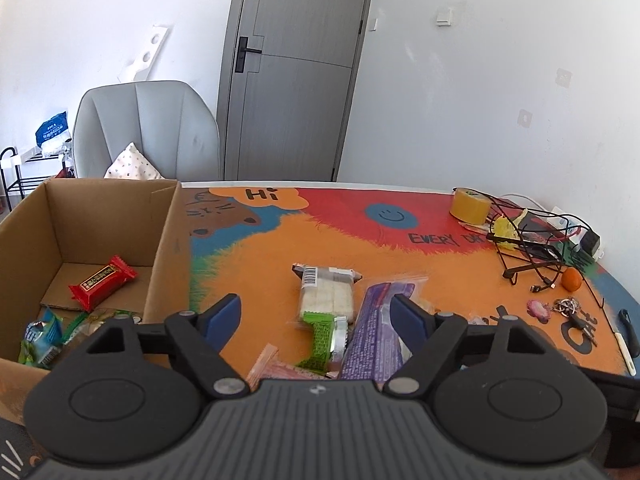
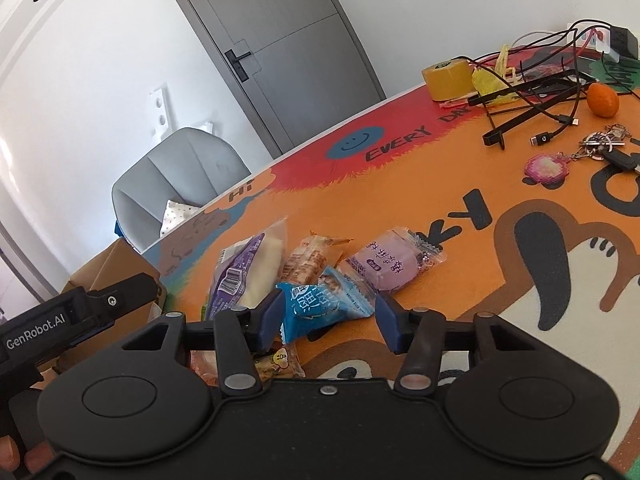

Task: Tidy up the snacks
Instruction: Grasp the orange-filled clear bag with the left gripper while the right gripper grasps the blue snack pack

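A cardboard box [image 1: 168,240] stands at the table's left, holding a red snack pack [image 1: 102,282] and blue-green packs [image 1: 40,336]. My left gripper [image 1: 316,316] is open and empty above a green wafer pack [image 1: 320,340], a clear cracker pack [image 1: 326,292] and a purple pack [image 1: 372,340]. My right gripper [image 2: 326,314] is open with its fingers either side of a blue snack pack [image 2: 320,304]. Beyond it lie a purple-and-white pack [image 2: 244,272], an orange pack [image 2: 312,258] and a lilac pack [image 2: 394,260]. The left gripper's body [image 2: 72,324] shows beside the box [image 2: 116,264].
The table carries a colourful cartoon mat [image 1: 360,248]. At the far right lie a yellow tape roll [image 1: 470,205], tangled black cables [image 1: 532,240], an orange fruit [image 1: 571,279] and keys [image 1: 568,308]. A grey chair [image 1: 144,128] stands behind the box, before a grey door [image 1: 292,72].
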